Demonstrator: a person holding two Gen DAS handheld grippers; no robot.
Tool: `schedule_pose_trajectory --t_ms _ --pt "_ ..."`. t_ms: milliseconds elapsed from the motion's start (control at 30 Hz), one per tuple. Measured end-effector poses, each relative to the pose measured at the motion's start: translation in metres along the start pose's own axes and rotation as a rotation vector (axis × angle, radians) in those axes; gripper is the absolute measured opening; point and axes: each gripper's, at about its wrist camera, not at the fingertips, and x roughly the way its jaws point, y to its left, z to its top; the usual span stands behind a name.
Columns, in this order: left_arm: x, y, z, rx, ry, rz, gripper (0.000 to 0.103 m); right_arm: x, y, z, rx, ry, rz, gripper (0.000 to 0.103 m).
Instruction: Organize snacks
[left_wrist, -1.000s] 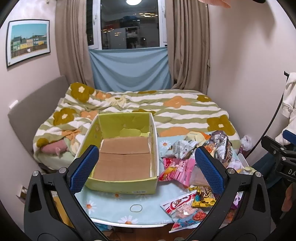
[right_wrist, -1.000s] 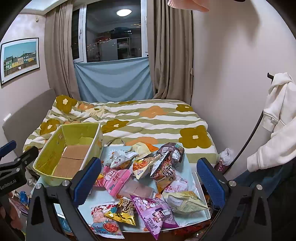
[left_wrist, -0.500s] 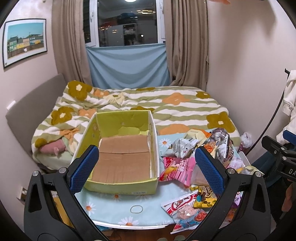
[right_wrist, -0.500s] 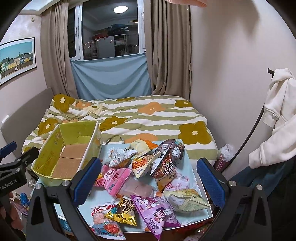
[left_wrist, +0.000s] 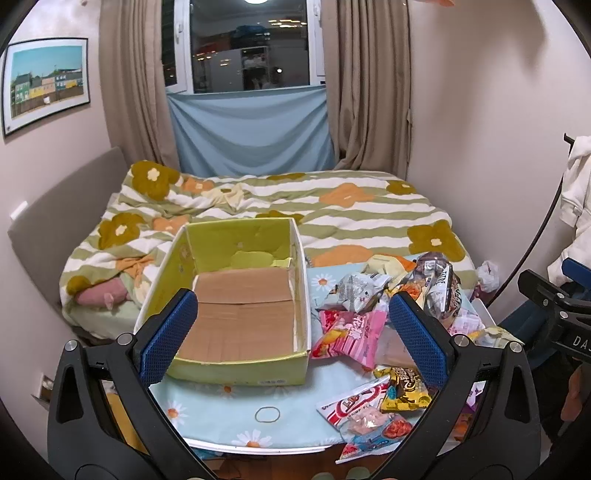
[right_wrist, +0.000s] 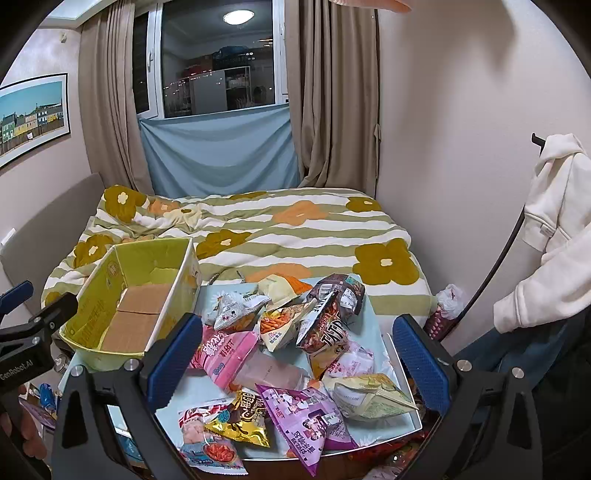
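Both grippers are hovering above the small table (left_wrist: 221, 410) with its daisy-print cloth, and neither is touching anything. The left gripper (left_wrist: 291, 332) is holding its 2 blue-padded fingers (left_wrist: 168, 336) spread wide with nothing between them. The open yellow-green box (left_wrist: 236, 365) is sitting just beyond and between those fingers, closer to the left one, and only its brown cardboard floor is showing inside. A rubber band (left_wrist: 266, 414) is lying on the cloth on the near side of the box.

The right gripper (right_wrist: 299, 356) is also standing wide apart and empty, its fingers (right_wrist: 421, 365) framing the heap of snack packets (right_wrist: 295, 354). A pink packet (right_wrist: 225, 350) is lying just beside the left finger, a dark packet (right_wrist: 325, 321) is sitting further out near the middle, and a purple packet (right_wrist: 306, 421) and a gold packet (right_wrist: 240, 417) are lying nearest, below the fingertips. A pale yellow packet (right_wrist: 369, 397) is resting just inside the right finger. From this side the box is standing out past the left finger, beside the heap.

Beyond the table a bed with a flowered, striped blanket (right_wrist: 277, 229) is stretching to the window.
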Motion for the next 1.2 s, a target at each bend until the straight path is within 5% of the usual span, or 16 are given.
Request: schedule_pose_trajectory --t_ms 1200 --pt "-0.011 -0.006 -0.006 0.006 -0.003 0.000 0.103 -0.007 -0.002 -0.002 0.002 -0.009 0.004 0.103"
